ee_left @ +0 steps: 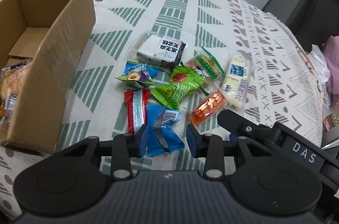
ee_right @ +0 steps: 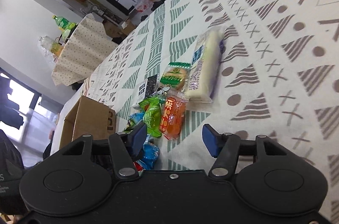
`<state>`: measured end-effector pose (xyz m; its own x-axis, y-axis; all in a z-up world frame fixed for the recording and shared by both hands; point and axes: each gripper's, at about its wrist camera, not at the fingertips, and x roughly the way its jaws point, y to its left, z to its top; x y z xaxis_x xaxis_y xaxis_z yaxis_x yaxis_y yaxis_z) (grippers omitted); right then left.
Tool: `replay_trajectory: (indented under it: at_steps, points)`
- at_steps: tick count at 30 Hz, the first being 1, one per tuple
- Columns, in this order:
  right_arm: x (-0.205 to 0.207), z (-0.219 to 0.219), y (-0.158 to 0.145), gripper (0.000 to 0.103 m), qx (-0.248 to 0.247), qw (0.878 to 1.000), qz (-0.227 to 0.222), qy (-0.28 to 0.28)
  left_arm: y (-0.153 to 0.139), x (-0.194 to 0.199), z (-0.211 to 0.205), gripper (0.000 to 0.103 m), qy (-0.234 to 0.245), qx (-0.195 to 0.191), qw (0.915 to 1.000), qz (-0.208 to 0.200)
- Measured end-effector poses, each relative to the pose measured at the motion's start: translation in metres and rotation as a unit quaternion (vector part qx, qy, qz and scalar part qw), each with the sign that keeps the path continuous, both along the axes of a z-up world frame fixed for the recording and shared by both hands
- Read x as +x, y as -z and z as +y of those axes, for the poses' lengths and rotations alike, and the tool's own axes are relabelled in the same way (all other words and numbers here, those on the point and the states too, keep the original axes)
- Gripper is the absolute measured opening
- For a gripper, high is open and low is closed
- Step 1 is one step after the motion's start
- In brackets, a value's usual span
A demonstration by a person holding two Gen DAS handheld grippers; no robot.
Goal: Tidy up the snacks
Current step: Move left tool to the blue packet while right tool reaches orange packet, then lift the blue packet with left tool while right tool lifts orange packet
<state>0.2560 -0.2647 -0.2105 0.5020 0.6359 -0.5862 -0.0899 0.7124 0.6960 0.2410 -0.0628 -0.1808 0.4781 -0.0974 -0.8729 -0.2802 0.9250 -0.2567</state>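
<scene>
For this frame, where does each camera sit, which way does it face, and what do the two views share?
Left wrist: on the left gripper, facing steeply down at the snack pile; its blue fingers straddle a blue snack packet, without clearly pressing it; cardboard box at left, right gripper's finger intruding.
Right wrist: on the right gripper, tilted and lower, looking along the patterned tablecloth; jaws open, nothing between.
Shared: orange snack packet, white bar packet, the box, the tablecloth.
</scene>
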Motion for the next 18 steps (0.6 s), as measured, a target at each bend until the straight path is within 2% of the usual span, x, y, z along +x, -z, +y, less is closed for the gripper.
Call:
replay_trajectory:
  at_steps: [6,11,14,17,18]
  points:
    - [0.014,0.009,0.012,0.058,0.007,1.0,0.014,-0.008,0.007,0.009,-0.002,0.038,-0.001,0.0,1.0,0.009]
    - [0.022,0.012,0.017,0.058,0.015,1.0,0.015,-0.009,0.019,0.014,-0.001,0.038,-0.005,-0.013,0.9994,0.032]
    - [0.025,0.016,0.018,0.056,0.011,1.0,0.01,-0.011,0.017,0.013,0.0,0.034,-0.007,-0.011,0.9996,0.025]
    - [0.025,0.017,0.02,0.04,0.006,1.0,0.013,-0.014,0.014,0.011,0.002,0.03,-0.014,-0.008,0.9997,0.019]
    - [0.025,0.017,0.022,0.031,0.005,1.0,0.016,-0.016,0.013,0.011,0.002,0.029,-0.015,-0.008,0.9997,0.017]
